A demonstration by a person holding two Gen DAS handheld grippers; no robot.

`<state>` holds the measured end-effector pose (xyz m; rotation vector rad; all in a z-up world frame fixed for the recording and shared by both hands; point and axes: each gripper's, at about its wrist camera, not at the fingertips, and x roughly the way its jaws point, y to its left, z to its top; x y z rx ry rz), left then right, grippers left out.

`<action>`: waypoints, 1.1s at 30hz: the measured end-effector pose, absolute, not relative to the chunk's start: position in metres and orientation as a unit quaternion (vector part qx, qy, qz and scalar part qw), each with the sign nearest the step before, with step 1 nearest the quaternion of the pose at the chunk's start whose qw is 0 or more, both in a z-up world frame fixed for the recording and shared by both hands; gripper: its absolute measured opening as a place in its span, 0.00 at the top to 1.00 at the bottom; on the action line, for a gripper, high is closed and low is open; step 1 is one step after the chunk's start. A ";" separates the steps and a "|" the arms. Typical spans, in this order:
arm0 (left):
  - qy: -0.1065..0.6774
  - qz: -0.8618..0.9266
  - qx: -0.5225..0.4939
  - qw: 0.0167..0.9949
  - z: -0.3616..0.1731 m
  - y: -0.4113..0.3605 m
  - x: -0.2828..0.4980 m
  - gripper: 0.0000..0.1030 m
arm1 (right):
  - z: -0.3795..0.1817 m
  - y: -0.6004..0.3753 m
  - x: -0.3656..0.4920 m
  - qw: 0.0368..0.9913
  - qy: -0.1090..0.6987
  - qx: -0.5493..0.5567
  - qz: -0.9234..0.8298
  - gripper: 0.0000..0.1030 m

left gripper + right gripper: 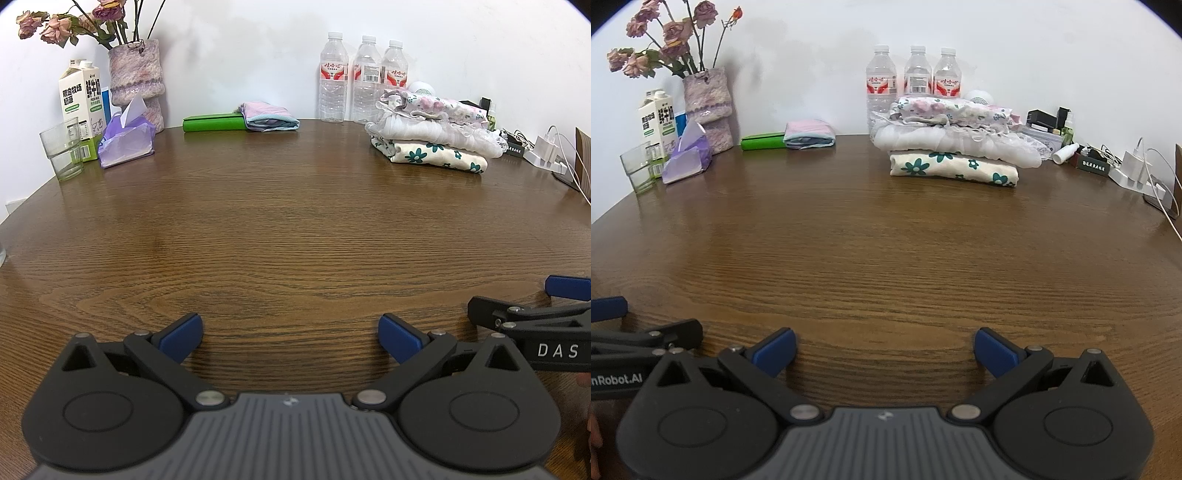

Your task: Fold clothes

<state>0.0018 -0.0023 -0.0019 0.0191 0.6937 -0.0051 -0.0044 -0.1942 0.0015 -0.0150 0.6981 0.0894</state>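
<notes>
Left wrist view showed the left gripper (290, 338) with jaws wide over the bare table (288, 229), holding nothing. The right gripper (884, 352) sat just beside it, jaws equally wide. 3 folded clothes (955, 147) lay stacked far ahead, right of both jaws.

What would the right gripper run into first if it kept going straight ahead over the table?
The right gripper, open and empty, has bare brown wooden table ahead; first in line is probably the stack of folded floral clothes, though depth is unclear.
</notes>
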 end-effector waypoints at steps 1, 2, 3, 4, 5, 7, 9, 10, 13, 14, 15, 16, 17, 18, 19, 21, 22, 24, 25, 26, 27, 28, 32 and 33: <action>0.340 -0.003 0.010 0.940 -0.002 -0.002 0.002 0.00 | 0.002 -0.194 -0.004 0.939 0.342 -0.008 0.044 0.00; 0.340 -0.004 0.010 0.940 -0.002 -0.003 0.003 0.00 | 0.002 -0.194 -0.004 0.939 0.342 -0.008 0.045 0.00; 0.340 -0.004 0.010 0.940 -0.002 -0.002 0.003 0.00 | 0.002 -0.194 -0.003 0.939 0.341 -0.010 0.046 0.00; 0.340 -0.005 0.011 0.941 -0.002 -0.002 0.003 0.00 | 0.005 -0.193 -0.002 0.940 0.337 -0.016 0.050 0.00; 0.339 -0.009 0.012 0.941 -0.001 -0.002 0.003 0.00 | 0.007 -0.193 -0.001 0.941 0.334 -0.022 0.054 0.00; 0.336 -0.041 0.014 0.941 0.000 0.002 0.006 0.00 | 0.012 -0.191 0.002 0.942 0.327 -0.034 0.061 0.08; 0.337 -0.089 -0.001 0.937 0.009 0.017 0.014 0.00 | 0.018 -0.189 0.005 0.945 0.316 -0.048 0.071 0.15; 0.333 -0.092 -0.014 0.938 0.019 0.028 0.022 0.00 | 0.028 -0.186 0.010 0.949 0.298 -0.058 0.086 0.15; 0.306 -0.078 -0.059 0.947 0.055 0.065 0.065 0.00 | 0.065 -0.171 0.046 0.956 0.245 -0.079 0.137 0.14; 0.295 -0.060 -0.075 0.950 0.067 0.078 0.089 0.00 | 0.078 -0.163 0.068 0.960 0.229 -0.074 0.144 0.14; 0.284 -0.043 -0.090 0.954 0.078 0.089 0.114 0.00 | 0.088 -0.154 0.093 0.962 0.217 -0.068 0.148 0.13; 0.273 -0.023 -0.099 0.957 0.085 0.098 0.141 0.00 | 0.093 -0.142 0.124 0.964 0.213 -0.059 0.148 0.10; 0.273 0.001 -0.099 0.957 0.086 0.107 0.170 0.00 | 0.099 -0.129 0.154 0.965 0.209 -0.050 0.148 0.10; 0.272 0.025 -0.099 0.957 0.086 0.117 0.199 0.00 | 0.102 -0.116 0.185 0.966 0.208 -0.043 0.144 0.10; 0.272 0.049 -0.098 0.956 0.087 0.126 0.228 0.00 | 0.099 -0.100 0.214 0.966 0.215 -0.047 0.137 0.11; 0.275 0.068 -0.119 0.952 0.080 0.143 0.277 0.00 | 0.086 -0.065 0.274 0.962 0.229 -0.070 0.129 0.13; 0.279 0.066 -0.143 0.947 0.074 0.151 0.296 0.00 | 0.079 -0.051 0.298 0.960 0.241 -0.078 0.118 0.14; 0.290 0.054 -0.236 0.926 0.057 0.169 0.317 0.00 | 0.062 -0.024 0.346 0.954 0.267 -0.095 0.103 0.16; 0.294 0.048 -0.274 0.914 0.049 0.177 0.327 0.00 | 0.055 -0.015 0.362 0.950 0.279 -0.100 0.101 0.18; 0.297 0.045 -0.282 0.911 0.042 0.177 0.332 0.00 | 0.047 -0.005 0.376 0.947 0.286 -0.106 0.100 0.18; 0.309 0.053 -0.270 0.910 0.040 0.176 0.337 0.00 | 0.041 0.004 0.385 0.947 0.282 -0.116 0.100 0.17; 0.316 0.061 -0.257 0.911 0.037 0.176 0.340 0.00 | 0.034 0.010 0.393 0.946 0.281 -0.128 0.099 0.17; 0.294 0.057 -0.244 0.923 0.038 0.178 0.335 0.00 | 0.012 0.027 0.423 0.940 0.301 -0.132 0.093 0.47; 0.290 0.050 -0.252 0.922 0.039 0.180 0.333 0.00 | 0.011 0.025 0.427 0.939 0.309 -0.119 0.094 0.90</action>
